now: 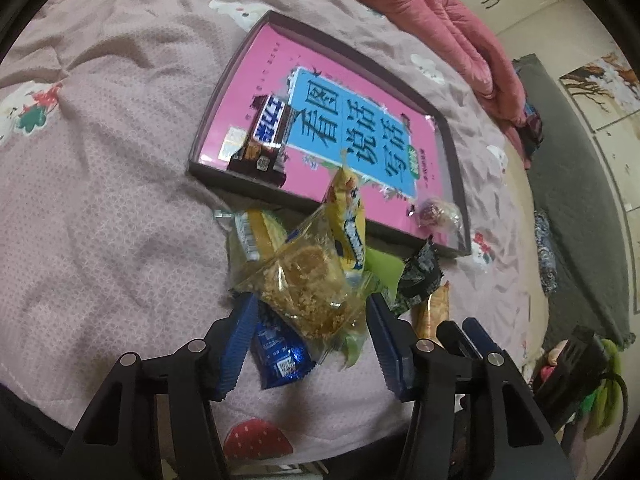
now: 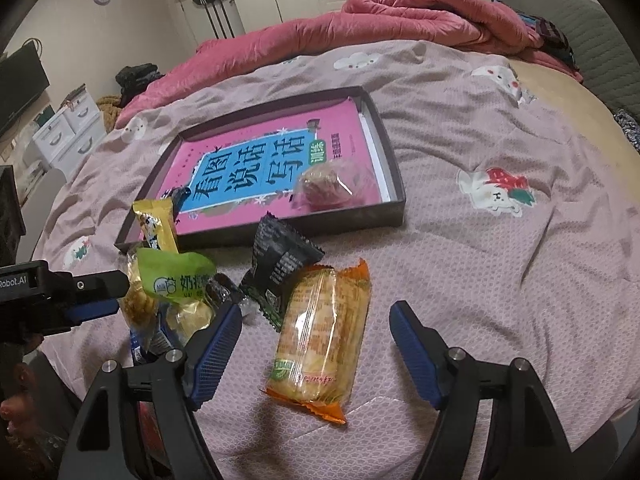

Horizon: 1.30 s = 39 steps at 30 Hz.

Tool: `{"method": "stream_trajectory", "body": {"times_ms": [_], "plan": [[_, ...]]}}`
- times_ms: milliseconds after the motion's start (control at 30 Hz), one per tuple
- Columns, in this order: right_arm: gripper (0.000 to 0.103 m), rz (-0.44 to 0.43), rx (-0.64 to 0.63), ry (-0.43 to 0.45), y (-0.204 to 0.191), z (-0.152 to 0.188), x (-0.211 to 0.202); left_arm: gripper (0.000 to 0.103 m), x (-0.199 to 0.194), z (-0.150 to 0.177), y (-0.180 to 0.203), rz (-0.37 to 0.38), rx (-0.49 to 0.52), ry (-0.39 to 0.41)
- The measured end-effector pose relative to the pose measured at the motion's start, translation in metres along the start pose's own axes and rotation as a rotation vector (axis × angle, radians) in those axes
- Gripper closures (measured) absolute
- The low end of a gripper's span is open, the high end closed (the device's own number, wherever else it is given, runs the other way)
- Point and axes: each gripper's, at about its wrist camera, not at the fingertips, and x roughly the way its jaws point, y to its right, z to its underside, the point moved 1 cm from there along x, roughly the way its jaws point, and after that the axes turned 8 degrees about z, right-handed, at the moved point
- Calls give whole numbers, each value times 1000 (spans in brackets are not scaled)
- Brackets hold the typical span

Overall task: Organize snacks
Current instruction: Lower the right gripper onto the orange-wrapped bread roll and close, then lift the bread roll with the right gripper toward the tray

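A: Where is the clear packet of crumbly pastry (image 1: 306, 286)?

B: Right between the blue fingers of the left gripper (image 1: 310, 306), at their tips. The jaws stand apart on either side of it; I cannot tell whether the pads actually touch the wrapper.

A: What sits close around it?

B: A blue foil packet (image 1: 280, 354) lies under it, against the left finger. A yellow packet (image 1: 351, 220) sticks up just beyond the tips, a green packet (image 2: 176, 276) shows behind that, and a black packet (image 1: 420, 276) lies off past the right finger.

A: And the right gripper (image 2: 316, 330)?

B: Its jaws are wide apart too, gripping nothing. An orange-edged packet of crackers (image 2: 320, 344) lies flat on the bedcover between the two fingers, nearer the left one and apart from the right one.

A: The tray?

B: The dark shallow tray (image 2: 394, 184) lies ahead of both grippers, beyond the heap, with a pink book (image 1: 360, 120) covering its floor. On the book rest a brown chocolate bar (image 1: 264, 136), near the tray's corner left of the left gripper, and a round clear-wrapped sweet (image 2: 330, 184) at the opposite near corner.

A: Beneath everything?

B: A pinkish patterned bedcover (image 2: 480, 264), with a rumpled red quilt (image 2: 400, 12) far ahead.
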Motion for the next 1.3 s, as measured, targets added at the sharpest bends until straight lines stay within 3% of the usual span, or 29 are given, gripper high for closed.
{"method": "stream_trajectory", "body": {"times_ms": [333,767,933,1000,1033,1300], "plan": [[27,-3,17,-27,4,1,9,46,14,-3,-7,-10,-86,-14],[27,9,34,-73,6,0,27,52,27,-12,7,-62,-5,5],[41,60,-24,-105,2,7,35,52,25,-11,5,-53,19,5],[57,96,-53,-90,2,7,33,53,23,-9,4,-52,34,6],[60,110,-65,-86,3,7,33,53,22,-8,2,-51,34,4],[67,102,-86,-74,6,6,38,53,15,-8,-8,-61,32,10]]}}
